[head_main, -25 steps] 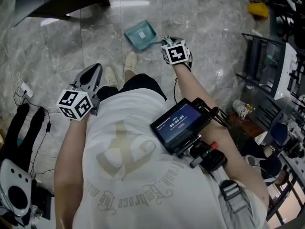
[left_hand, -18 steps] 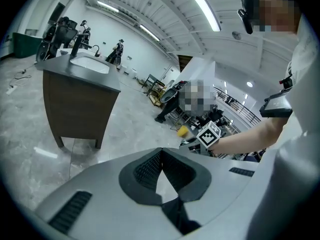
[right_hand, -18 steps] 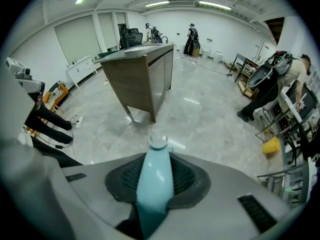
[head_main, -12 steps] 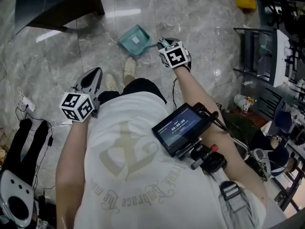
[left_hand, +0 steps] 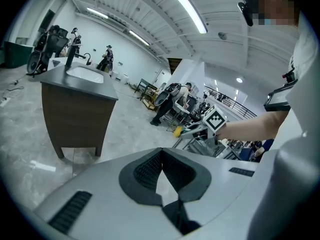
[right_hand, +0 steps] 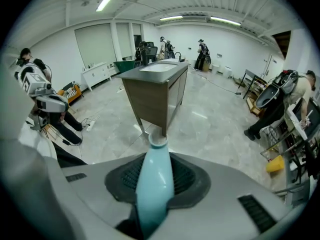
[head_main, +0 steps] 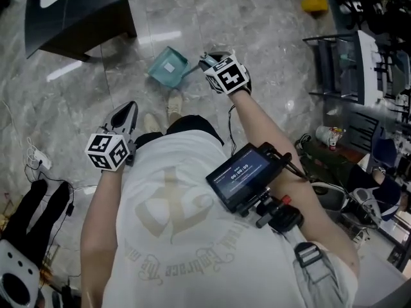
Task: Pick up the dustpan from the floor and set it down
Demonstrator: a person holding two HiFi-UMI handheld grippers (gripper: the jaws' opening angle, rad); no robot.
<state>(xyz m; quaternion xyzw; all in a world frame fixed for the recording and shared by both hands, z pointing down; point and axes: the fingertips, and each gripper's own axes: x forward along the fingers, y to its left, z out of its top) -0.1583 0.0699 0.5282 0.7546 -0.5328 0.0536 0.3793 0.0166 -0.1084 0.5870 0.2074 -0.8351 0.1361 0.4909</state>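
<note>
A teal dustpan [head_main: 167, 66] hangs tilted above the grey marble floor, just beyond the person's shoes. My right gripper [head_main: 207, 61] is shut on its pale blue handle [right_hand: 155, 179], which runs up between the dark pads in the right gripper view; the pan itself is hidden there. My left gripper [head_main: 123, 115] is held at the person's left side, away from the dustpan. Its pads [left_hand: 145, 171] meet at the tip with nothing between them.
A dark cabinet with a sink [head_main: 77, 18] stands on the floor beyond the dustpan, also seen in the right gripper view [right_hand: 155, 94]. Metal racks [head_main: 359, 63] and clutter line the right side. A yellow object [head_main: 314, 4] lies far right. Cables and a black bag [head_main: 32, 217] lie at left.
The right gripper has risen with the dustpan, lifting it off the floor and carrying it leftward in the head view. The left gripper has shifted slightly and stays shut.
</note>
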